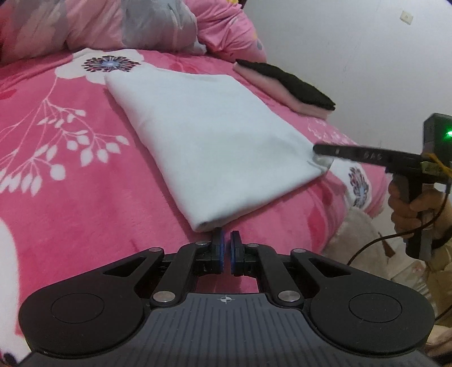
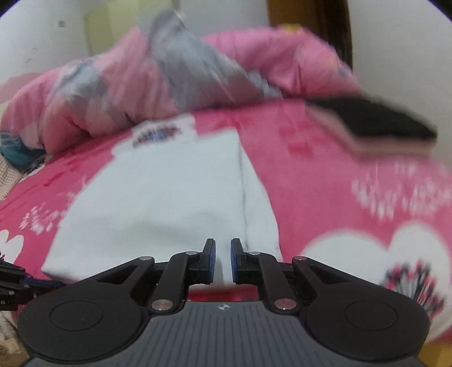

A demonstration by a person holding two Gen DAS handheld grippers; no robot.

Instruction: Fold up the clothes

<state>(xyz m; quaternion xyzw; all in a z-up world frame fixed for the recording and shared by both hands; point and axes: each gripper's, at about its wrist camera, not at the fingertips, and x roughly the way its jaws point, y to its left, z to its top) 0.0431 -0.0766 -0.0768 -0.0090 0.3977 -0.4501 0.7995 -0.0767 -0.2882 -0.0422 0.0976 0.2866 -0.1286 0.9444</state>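
A white cloth (image 1: pixel 209 135) lies folded into a long rectangle on the pink flowered blanket (image 1: pixel 70 197). My left gripper (image 1: pixel 226 235) is shut, its tips right at the cloth's near corner, with only pink blanket showing in the thin gap between the pads. My right gripper (image 1: pixel 320 153) comes in from the right with its fingertips on the cloth's right corner. In the blurred right wrist view the right gripper (image 2: pixel 223 244) is nearly shut, and the white cloth (image 2: pixel 158 192) fills the narrow slot between its pads.
A folded pink garment with a black one on top (image 1: pixel 293 82) sits at the far right of the bed by the white wall (image 1: pixel 353 56). A crumpled pink and grey quilt (image 1: pixel 113 25) is piled at the back. The bed edge drops off at the right, where a hand (image 1: pixel 406 209) holds the right gripper.
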